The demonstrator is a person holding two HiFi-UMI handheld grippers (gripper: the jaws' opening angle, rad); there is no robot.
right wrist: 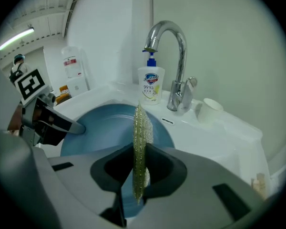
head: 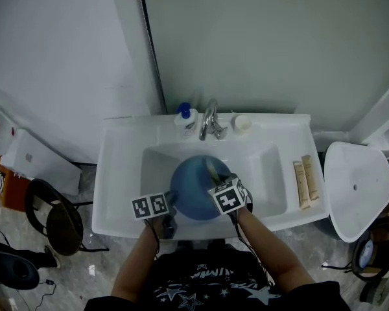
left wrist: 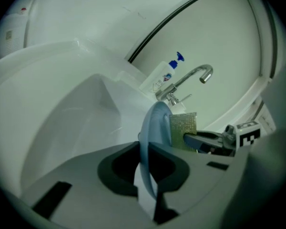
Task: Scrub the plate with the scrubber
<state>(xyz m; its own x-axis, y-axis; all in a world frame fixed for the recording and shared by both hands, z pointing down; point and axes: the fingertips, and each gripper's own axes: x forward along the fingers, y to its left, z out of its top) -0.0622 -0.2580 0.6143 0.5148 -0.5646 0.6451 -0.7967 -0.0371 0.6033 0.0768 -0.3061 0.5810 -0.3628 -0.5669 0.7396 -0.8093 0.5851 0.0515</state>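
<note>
A blue plate (head: pixel 193 190) is held tilted over the basin of the white sink (head: pixel 117 186). My left gripper (left wrist: pixel 145 155) is shut on the plate's near rim, so the plate (left wrist: pixel 152 128) shows edge-on between its jaws. The right gripper (right wrist: pixel 139 157) is shut on a thin yellow-green scrubber (right wrist: pixel 140 132), which stands upright against the plate's face (right wrist: pixel 102 128). In the left gripper view the scrubber (left wrist: pixel 183 130) lies flat on the plate's right side, with the right gripper (left wrist: pixel 212 142) behind it. In the head view both grippers meet at the plate, left gripper (head: pixel 170 207) and right gripper (head: pixel 219 181).
A chrome faucet (head: pixel 211 120) stands at the back of the sink, with a soap pump bottle (head: pixel 187 120) to its left and a small white cup (head: pixel 241 123) to its right. Two sachets (head: pixel 304 183) lie on the right ledge. A white lidded bin (head: pixel 355 188) stands to the right.
</note>
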